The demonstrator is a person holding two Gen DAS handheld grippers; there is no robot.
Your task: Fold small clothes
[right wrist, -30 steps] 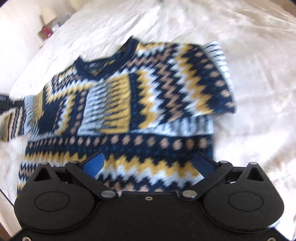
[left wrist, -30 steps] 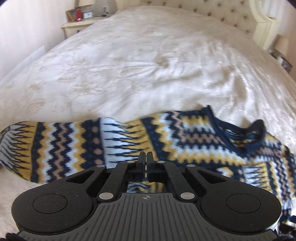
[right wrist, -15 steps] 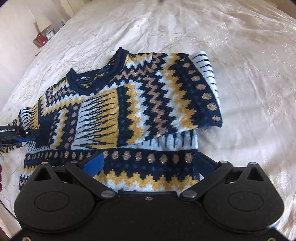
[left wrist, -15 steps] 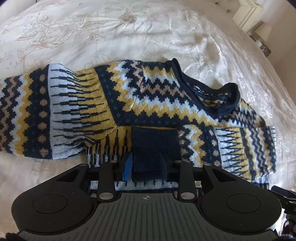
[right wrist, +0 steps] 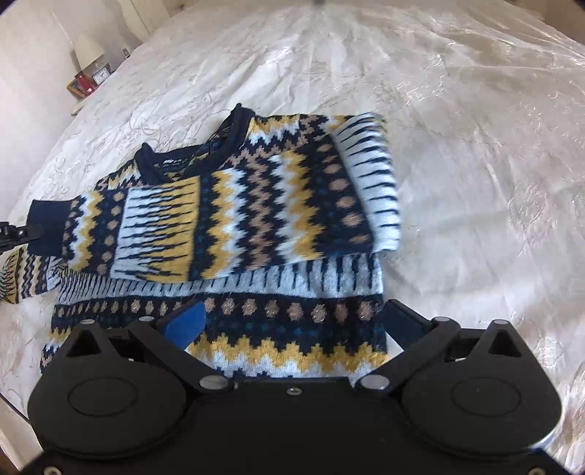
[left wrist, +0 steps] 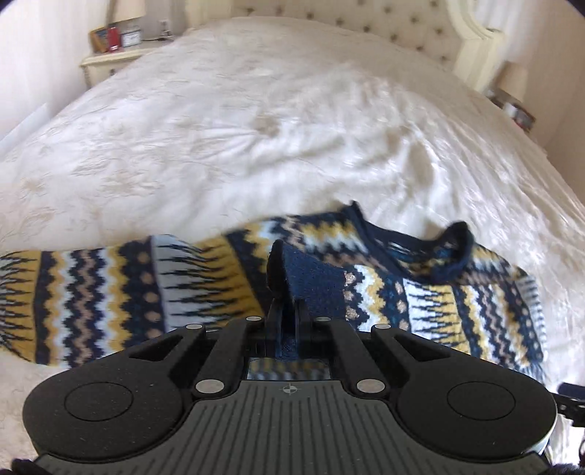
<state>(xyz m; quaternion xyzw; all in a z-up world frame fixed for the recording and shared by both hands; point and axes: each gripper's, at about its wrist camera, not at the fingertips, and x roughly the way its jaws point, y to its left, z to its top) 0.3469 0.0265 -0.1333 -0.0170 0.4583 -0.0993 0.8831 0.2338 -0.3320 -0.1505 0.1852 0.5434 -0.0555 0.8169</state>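
Observation:
A small knitted sweater (right wrist: pixel 256 226), navy, yellow, white and tan zigzags, lies on the white bed. Its right sleeve is folded across the chest. My left gripper (left wrist: pixel 287 307) is shut on the navy cuff (left wrist: pixel 314 285) of the folded sleeve and holds it raised a little over the sweater (left wrist: pixel 457 299). The cuff (right wrist: pixel 45 226) and the left gripper's tip (right wrist: pixel 22 232) show at the left edge of the right wrist view. The other sleeve (left wrist: pixel 91 299) stretches out to the left. My right gripper (right wrist: pixel 292 325) is open above the sweater's hem, with nothing between its fingers.
The white quilted bedspread (left wrist: pixel 274 128) spreads all around the sweater. A tufted headboard (left wrist: pixel 365 22) is at the far end. A nightstand with small items (left wrist: pixel 117 47) stands at the far left, a lamp (left wrist: pixel 512 80) at the far right.
My left gripper has gone from shut, to open over the navy cuff, to shut on it and has lifted it. My right gripper stayed open above the hem.

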